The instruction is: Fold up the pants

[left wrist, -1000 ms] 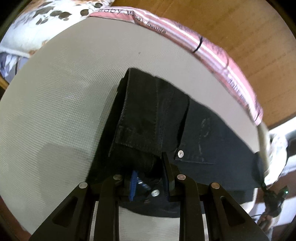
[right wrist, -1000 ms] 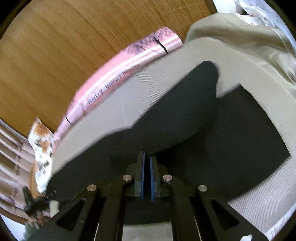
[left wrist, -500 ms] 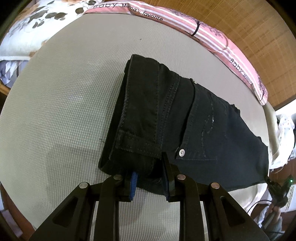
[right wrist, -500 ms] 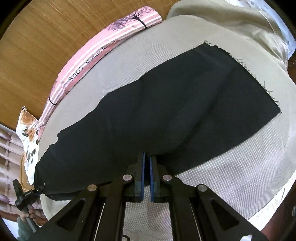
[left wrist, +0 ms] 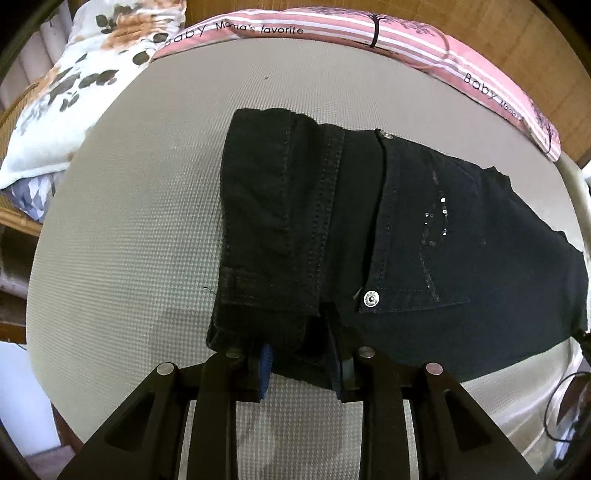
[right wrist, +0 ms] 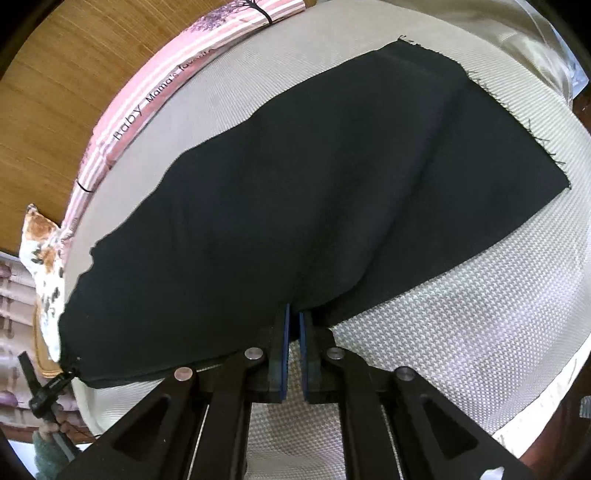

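Note:
Black pants (left wrist: 406, 229) lie folded lengthwise on a grey textured mat (left wrist: 129, 240), waistband to the left, a rivet and back pocket showing. My left gripper (left wrist: 301, 354) grips the thick waistband's near edge; the cloth fills the gap between its jaws, which are opening. In the right wrist view the pant legs (right wrist: 295, 184) stretch flat across the mat (right wrist: 461, 332) to a frayed hem at upper right. My right gripper (right wrist: 294, 321) pinches the near edge of the leg at its fingertips, where the cloth puckers up, and its jaws are just starting to open.
A pink striped pillow (left wrist: 369, 33) printed with text runs along the mat's far side. A floral cushion (left wrist: 74, 85) sits at the far left corner. Beige sheet (right wrist: 517, 37) bunches beyond the hem. Woven brown matting (right wrist: 55, 74) lies behind. A hand holds the other gripper (right wrist: 48, 387) at lower left.
Both grippers came down with the pants. The leg, lifted and blurred a second ago, now lies spread flat on the mat. The waistband settled onto the mat and the left view rolled.

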A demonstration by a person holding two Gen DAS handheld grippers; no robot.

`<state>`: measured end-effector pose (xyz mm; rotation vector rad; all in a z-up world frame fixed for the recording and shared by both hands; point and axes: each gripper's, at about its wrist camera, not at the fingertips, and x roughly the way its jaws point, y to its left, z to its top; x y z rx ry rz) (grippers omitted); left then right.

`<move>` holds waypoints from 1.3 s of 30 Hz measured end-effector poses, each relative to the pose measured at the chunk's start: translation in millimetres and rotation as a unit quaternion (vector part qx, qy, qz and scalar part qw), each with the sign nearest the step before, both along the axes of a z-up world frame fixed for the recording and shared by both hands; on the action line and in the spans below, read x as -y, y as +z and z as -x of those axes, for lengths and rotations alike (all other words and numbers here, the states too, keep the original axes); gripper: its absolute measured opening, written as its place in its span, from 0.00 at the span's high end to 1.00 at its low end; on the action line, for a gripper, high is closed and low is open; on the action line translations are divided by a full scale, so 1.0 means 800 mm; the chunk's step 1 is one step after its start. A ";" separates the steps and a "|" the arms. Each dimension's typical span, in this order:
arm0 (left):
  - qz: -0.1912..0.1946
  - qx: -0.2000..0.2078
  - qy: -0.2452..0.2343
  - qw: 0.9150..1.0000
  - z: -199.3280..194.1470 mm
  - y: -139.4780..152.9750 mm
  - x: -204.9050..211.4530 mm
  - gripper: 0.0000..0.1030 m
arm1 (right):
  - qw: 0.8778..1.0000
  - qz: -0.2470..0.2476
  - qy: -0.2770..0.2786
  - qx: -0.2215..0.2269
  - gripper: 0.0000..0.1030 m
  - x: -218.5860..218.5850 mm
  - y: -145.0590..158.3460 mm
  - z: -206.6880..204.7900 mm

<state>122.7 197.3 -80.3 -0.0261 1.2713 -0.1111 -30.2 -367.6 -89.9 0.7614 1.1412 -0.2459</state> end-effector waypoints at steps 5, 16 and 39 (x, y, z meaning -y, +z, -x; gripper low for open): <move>0.001 0.002 -0.001 1.000 0.016 0.020 -0.005 0.68 | 0.998 -0.030 -0.039 0.031 0.71 0.029 0.002 0.016; -0.036 0.055 -0.044 0.997 0.055 0.081 0.036 0.67 | 0.983 -0.070 -0.142 0.095 0.69 0.148 -0.009 0.041; 0.139 0.080 -0.446 0.880 0.097 0.045 0.450 0.67 | 0.986 -0.101 -0.048 0.124 0.91 0.152 0.040 -0.114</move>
